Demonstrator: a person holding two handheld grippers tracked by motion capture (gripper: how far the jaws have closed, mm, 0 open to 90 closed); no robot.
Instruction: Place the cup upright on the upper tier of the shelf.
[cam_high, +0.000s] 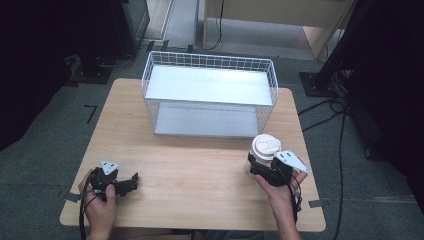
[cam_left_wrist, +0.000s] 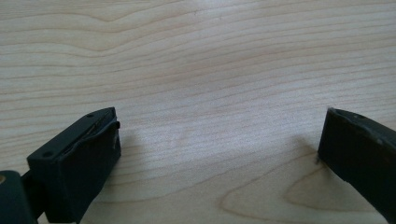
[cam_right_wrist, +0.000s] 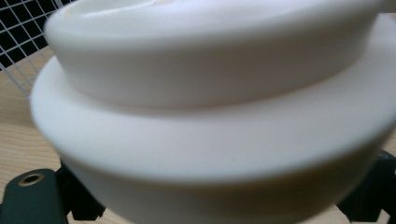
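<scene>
Right gripper (cam_high: 257, 164) has its jaws on either side of the white lidded cup (cam_high: 265, 146), low on the body under the lid's lip, though I can't tell whether the pads are pressing. Looks light, thin-walled and smooth, so I'd pinch gently below the rim. Beyond it sits the wire basket (cam_high: 210, 61). Left gripper (cam_high: 131, 181) rests spread wide on bare table (cam_high: 200, 170).

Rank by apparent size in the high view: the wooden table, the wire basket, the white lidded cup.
1. wooden table, largest.
2. wire basket, clearly smaller than the tabletop it stands on.
3. white lidded cup, smallest, at the right tool.
</scene>
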